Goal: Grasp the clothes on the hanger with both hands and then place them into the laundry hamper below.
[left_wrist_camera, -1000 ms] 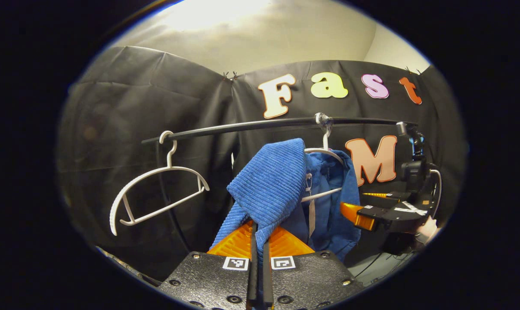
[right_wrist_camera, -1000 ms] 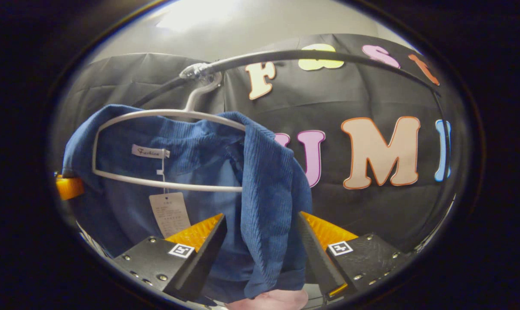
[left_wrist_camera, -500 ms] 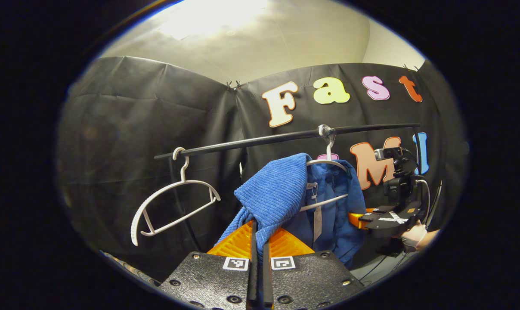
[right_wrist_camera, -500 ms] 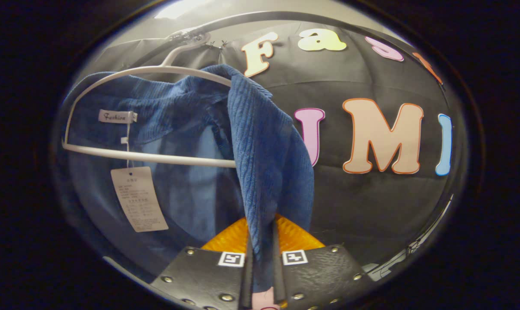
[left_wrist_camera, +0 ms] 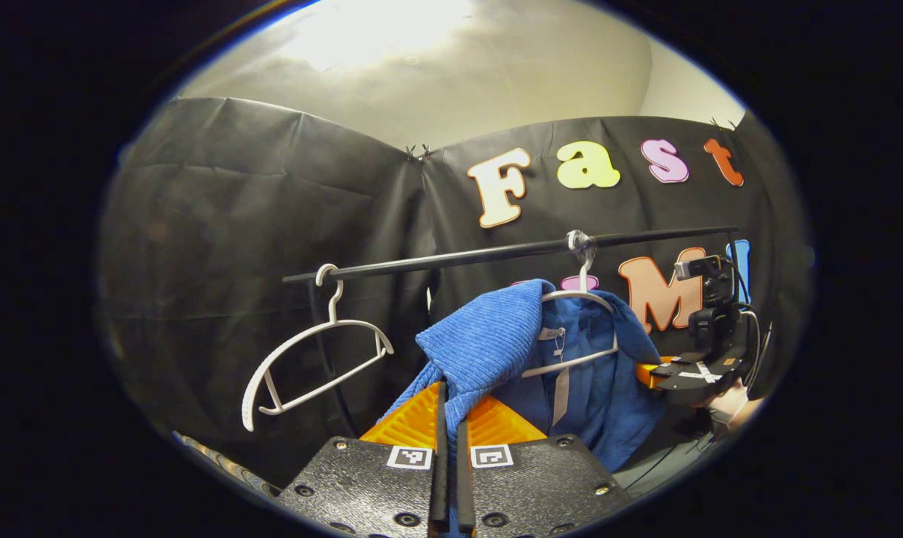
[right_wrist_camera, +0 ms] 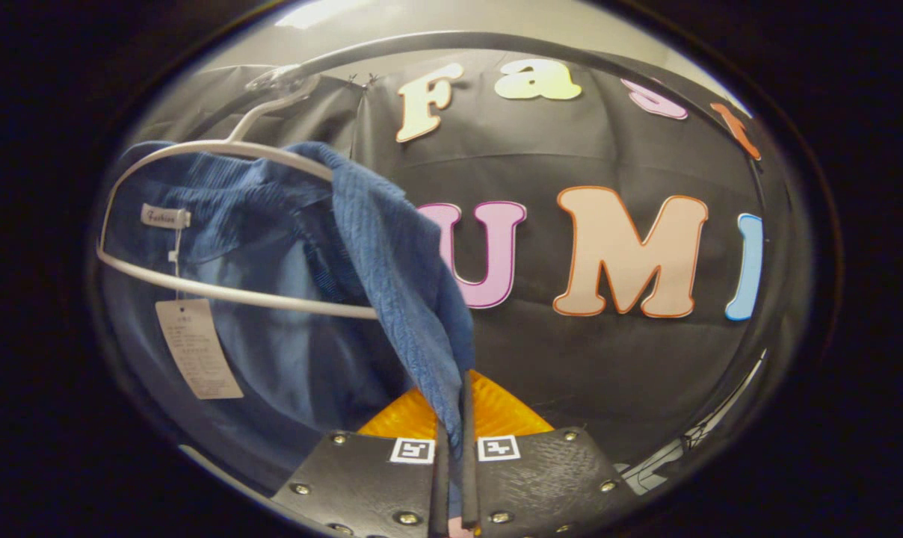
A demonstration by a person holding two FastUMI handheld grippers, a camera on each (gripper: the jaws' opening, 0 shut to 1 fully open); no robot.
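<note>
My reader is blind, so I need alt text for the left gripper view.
The left gripper is shut on a blue garment draped over a white hanger on a black rail. An empty hanger hangs leftward; the right gripper is rightward.

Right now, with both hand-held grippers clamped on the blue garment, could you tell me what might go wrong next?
1. The garment still drapes over the white hanger, so pulling down may drag the hanger off the rail.
2. The left hand-held gripper and the right one each pinch only a thin fold, which might slip.
3. The paper tag could snag on the hanger bar.
</note>
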